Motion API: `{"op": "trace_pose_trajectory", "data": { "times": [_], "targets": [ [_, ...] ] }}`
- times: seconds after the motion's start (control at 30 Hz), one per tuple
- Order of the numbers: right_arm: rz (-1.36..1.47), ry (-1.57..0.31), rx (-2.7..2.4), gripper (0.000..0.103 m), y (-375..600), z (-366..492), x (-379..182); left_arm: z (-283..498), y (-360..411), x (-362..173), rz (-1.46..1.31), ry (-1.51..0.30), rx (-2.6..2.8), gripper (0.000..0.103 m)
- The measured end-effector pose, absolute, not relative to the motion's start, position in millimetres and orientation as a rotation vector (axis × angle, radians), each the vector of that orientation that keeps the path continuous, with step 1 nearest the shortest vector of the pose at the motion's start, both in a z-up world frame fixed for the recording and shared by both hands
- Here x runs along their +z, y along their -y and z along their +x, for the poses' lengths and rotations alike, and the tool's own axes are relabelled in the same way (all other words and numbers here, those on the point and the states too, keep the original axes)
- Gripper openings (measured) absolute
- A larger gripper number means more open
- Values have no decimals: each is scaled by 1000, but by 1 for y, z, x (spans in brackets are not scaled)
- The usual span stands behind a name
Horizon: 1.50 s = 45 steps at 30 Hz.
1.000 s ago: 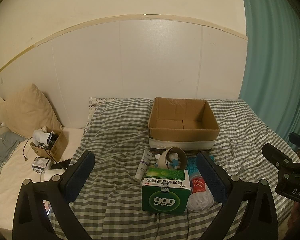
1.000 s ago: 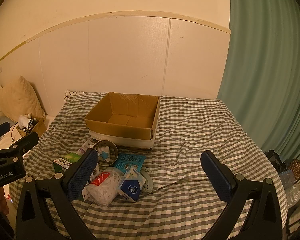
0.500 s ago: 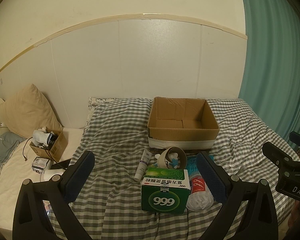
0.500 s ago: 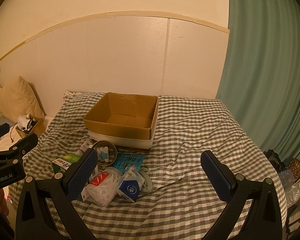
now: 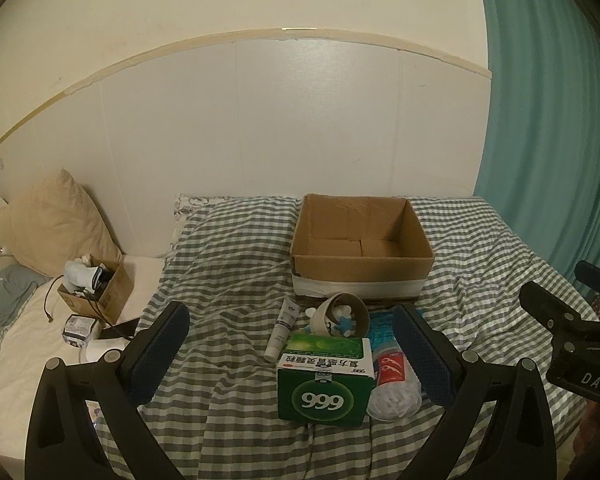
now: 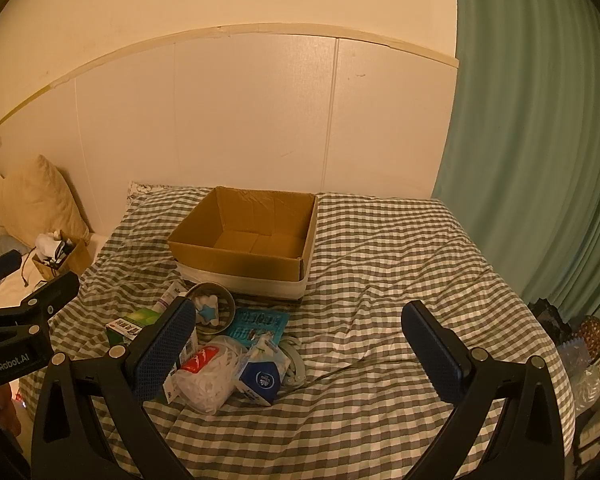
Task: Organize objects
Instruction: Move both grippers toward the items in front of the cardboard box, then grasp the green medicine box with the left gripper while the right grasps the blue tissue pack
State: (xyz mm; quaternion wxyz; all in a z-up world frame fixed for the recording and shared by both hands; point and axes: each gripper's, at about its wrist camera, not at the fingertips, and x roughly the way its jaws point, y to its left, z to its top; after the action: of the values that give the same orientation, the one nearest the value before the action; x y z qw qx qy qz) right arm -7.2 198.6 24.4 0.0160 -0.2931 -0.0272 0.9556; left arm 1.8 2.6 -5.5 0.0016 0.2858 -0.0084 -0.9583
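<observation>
Far left, on the cream mattress: a tan pillow (image 5: 58, 222) against the wall, then a small cardboard carton (image 5: 100, 286) stuffed with white cloth and cables, a little white packet (image 5: 78, 326) just in front of it. Next, on the gray-checked bedspread (image 5: 220, 264), a white tube (image 5: 282, 328) lying lengthwise, touching or nearly touching a tipped-over round paper tub (image 5: 342, 316) with a blue star shape inside. Just in front of the tub, a green medicine box (image 5: 324, 384) marked 999, upside down to the left wrist camera. Pressed against its right side, a clear bag of white floss picks (image 5: 392, 388) with a red label; behind that, a teal flat packet (image 5: 382, 324). Seen only from the right wrist camera, a blue-and-white carton (image 6: 260, 374) leaning on the bag's right, a pale ring-shaped item (image 6: 294, 364) beside it. Behind the whole cluster, near the wall, an open brown cardboard box (image 5: 362, 246), empty, a white band round its base. Right edge: teal curtain (image 5: 548, 120). Left gripper (image 5: 292, 348) spread wide, nothing between its blue pads, hovering with the green box and tub framed between them. Right gripper (image 6: 300, 344) likewise wide apart and holding nothing, held above the bedspread with the pile at its left finger.
</observation>
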Motion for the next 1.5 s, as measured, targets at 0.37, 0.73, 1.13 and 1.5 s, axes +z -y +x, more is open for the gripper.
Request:
{"op": "trace_pose_trajectory", "data": {
  "times": [0.37,0.73,1.13,1.5],
  "targets": [
    [-919,56,2966,103,-206,-5,23,1,-4,-14,945,26,-2989,103],
    [-1036,52,2922,103,-212,-17,-1,-11,-24,-74,1227,64,-2989,103],
    [-1204,88,2864,103,-207,-40,-38,-57,-23,-125,1345,53,-2915,103],
    [-1274,103,2833,103,-204,-49,-54,-68,-26,-137,1395,94,-2981,93]
  ]
}}
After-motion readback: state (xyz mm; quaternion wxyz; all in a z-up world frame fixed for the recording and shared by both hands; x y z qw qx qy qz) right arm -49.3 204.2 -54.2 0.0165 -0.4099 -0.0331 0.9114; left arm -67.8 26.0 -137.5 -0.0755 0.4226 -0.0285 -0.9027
